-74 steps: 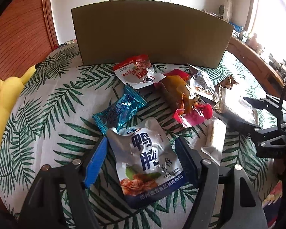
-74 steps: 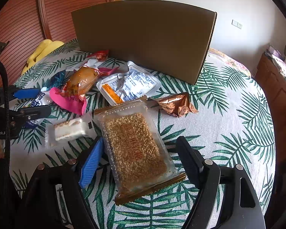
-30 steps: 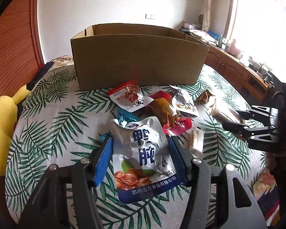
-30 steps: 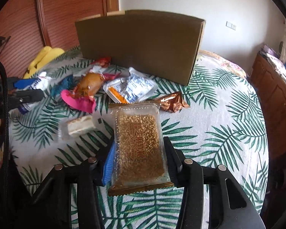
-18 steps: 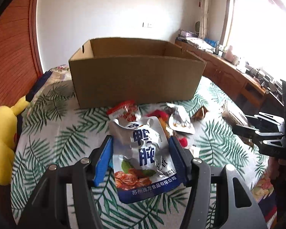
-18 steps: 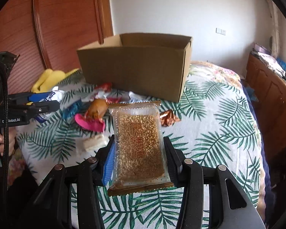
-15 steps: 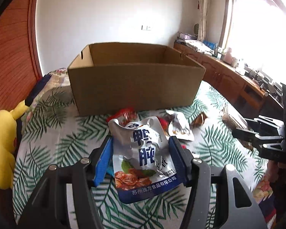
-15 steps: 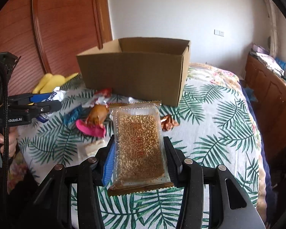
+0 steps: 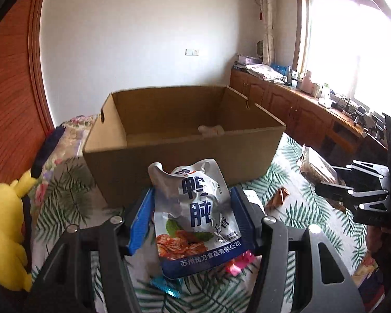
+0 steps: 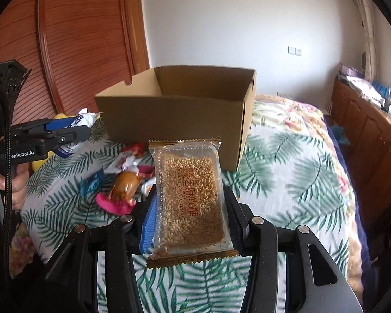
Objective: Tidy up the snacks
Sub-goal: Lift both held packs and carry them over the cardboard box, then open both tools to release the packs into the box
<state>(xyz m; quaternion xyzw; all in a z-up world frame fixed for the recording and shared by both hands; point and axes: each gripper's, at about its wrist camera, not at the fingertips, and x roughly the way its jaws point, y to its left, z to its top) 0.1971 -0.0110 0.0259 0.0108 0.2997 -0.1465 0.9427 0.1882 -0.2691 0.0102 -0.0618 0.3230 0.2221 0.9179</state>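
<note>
My left gripper (image 9: pixel 191 206) is shut on a silver and blue snack pouch (image 9: pixel 195 216) and holds it in the air before the open cardboard box (image 9: pixel 185 151). A pale item (image 9: pixel 211 129) lies inside the box at the right. My right gripper (image 10: pixel 190 203) is shut on a clear sesame candy pack (image 10: pixel 190 198), held above the table in front of the same box (image 10: pixel 174 109). The left gripper with its pouch also shows in the right wrist view (image 10: pixel 65 130), and the right gripper shows in the left wrist view (image 9: pixel 333 180).
Loose snacks lie on the leaf-print cloth (image 10: pixel 286 172): an orange and pink pack (image 10: pixel 122 190), a red and white pack (image 10: pixel 133 154), a blue wrapper (image 9: pixel 166 287), a brown wrapper (image 9: pixel 279 198). A yellow plush toy (image 9: pixel 5 229) sits at the left. Wooden cabinets (image 9: pixel 312 114) line the right.
Both grippers closed on their packs and lifted them off the table. Both have risen higher, so the inside of the box now shows.
</note>
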